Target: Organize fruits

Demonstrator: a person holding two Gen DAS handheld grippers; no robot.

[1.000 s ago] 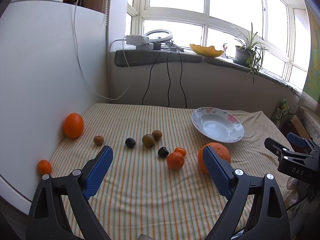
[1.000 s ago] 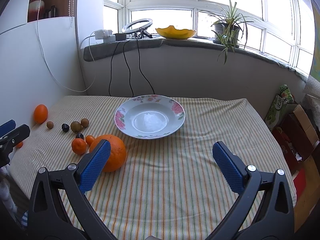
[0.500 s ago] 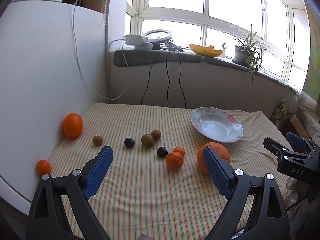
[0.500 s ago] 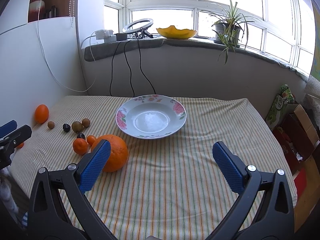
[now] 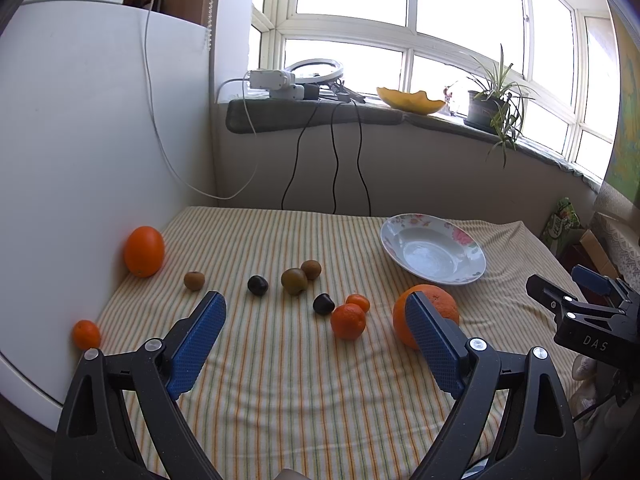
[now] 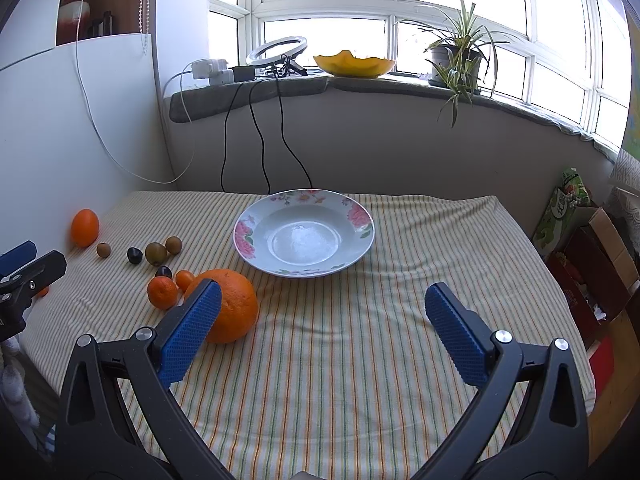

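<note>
A floral white plate [image 6: 304,236] [image 5: 434,254] sits empty at the back of the striped tablecloth. A large orange [image 6: 234,306] [image 5: 436,306] lies in front of it, with two mandarins [image 5: 348,320] to its left. Further left are two dark fruits [image 5: 257,285], three kiwis [image 5: 294,280], an oval orange [image 5: 144,251] by the white wall and a small mandarin [image 5: 86,334] at the cloth's edge. My left gripper [image 5: 316,344] is open above the near cloth, empty. My right gripper [image 6: 320,336] is open too, with the large orange behind its left finger.
A white wall panel [image 5: 80,160] bounds the left side. Cables [image 6: 260,136] hang from the windowsill [image 6: 360,84], which holds a ring light, a yellow bowl and a potted plant. Boxes and a green bag [image 6: 564,208] stand past the right edge of the table.
Both grippers have drifted slightly; in the left view the fruits sit a little lower and further left. Nothing was gripped or released.
</note>
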